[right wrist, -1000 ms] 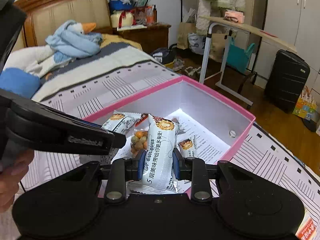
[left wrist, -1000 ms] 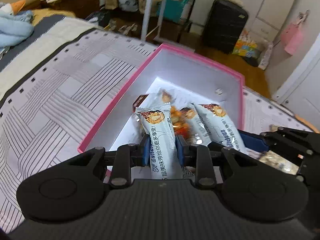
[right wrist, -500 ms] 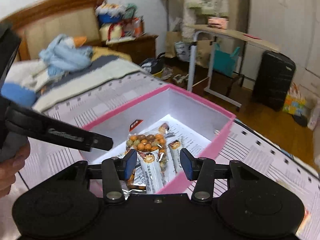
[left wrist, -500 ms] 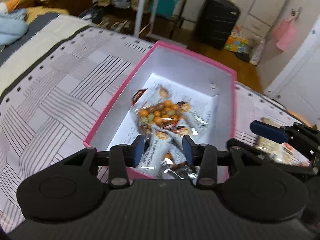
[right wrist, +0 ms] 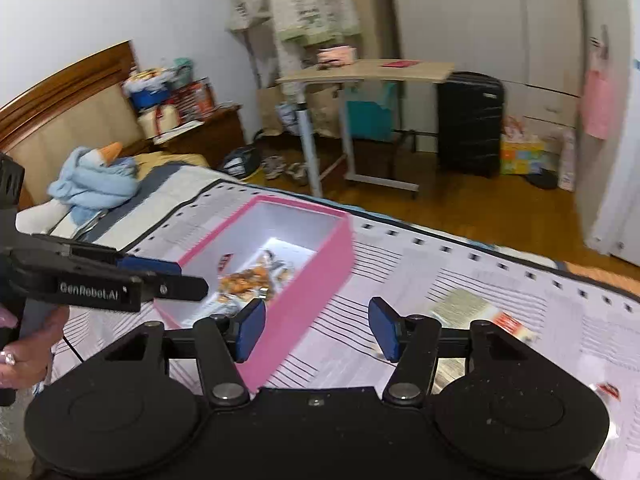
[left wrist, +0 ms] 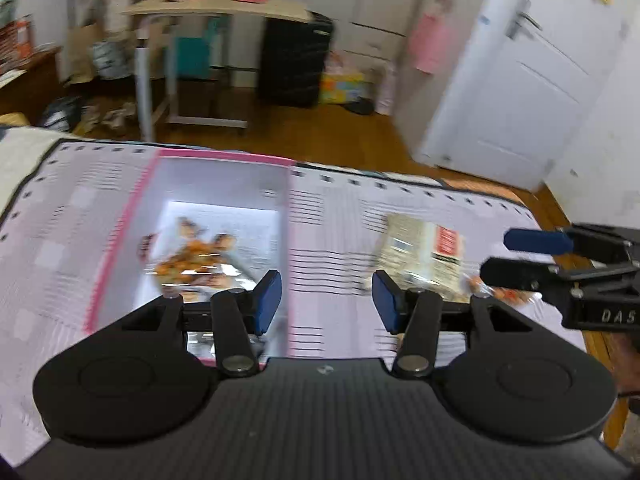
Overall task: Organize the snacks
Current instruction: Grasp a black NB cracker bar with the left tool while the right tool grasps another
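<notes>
My left gripper with jaws opening and nothing between its blue pads; only the patterned bed cover shows through the gap. Pink box, open-topped, white inside, lies ahead of and below my left-hand finger, its right wall running just past that finger's pad. Snack packets rest on the box floor, beyond and to the left of the pad, clear of it; blur hides their number. A flat beige packet with a red label lies on the cover ahead of my right-hand finger, outside the box, not touched. My right gripper, jaws likewise opening and empty; its pads frame bare cover and the near corner of the box. In the right wrist view the pink box sits ahead and to the left of the gap, its near corner behind the left-hand pad, with the packets inside. The beige packet lies ahead and to the right of the right-hand pad, apart from it. A further wrapper lies at far right on the cover. My left gripper's fingers enter this view from the left, over the box's near end, held by my hand.
</notes>
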Demonstrator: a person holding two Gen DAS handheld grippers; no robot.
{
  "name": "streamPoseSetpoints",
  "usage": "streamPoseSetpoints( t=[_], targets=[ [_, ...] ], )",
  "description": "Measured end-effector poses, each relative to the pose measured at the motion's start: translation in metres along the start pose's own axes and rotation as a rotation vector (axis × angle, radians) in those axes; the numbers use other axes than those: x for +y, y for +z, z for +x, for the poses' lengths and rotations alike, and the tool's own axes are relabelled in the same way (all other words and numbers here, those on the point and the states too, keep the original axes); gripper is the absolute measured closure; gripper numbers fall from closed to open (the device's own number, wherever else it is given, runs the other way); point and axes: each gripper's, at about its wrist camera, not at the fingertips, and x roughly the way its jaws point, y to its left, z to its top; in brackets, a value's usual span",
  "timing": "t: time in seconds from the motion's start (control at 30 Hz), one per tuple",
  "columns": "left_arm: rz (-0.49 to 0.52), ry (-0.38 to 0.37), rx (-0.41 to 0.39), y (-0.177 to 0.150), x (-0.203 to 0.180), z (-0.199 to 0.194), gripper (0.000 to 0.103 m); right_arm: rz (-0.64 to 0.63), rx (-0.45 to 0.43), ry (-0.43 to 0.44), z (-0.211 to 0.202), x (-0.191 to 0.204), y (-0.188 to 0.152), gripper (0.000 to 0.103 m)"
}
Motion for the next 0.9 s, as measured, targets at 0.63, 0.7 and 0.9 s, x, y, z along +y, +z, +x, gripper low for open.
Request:
streamPoseSetpoints(
  t=[0.63,0.7,0.9],
  targets=[
    [0.157,-0.124,0.137,-0.046,-0.092,0.145,0.045,0.197,0.102,-0.196,0.028,-0.104,-0.124,0.032],
    [0.171,-0.138,0.132,-0.054,-0.095,0.158,0.042,0.151,0.084,-0.252,0.037,-0.105,-0.140,0.028],
    [0.265,-0.100,0.121,-0.079,-0.106,0.203,0.039,0.122,0.074,-0.356,0.074,-0.123,-0.180,0.028]
  ],
)
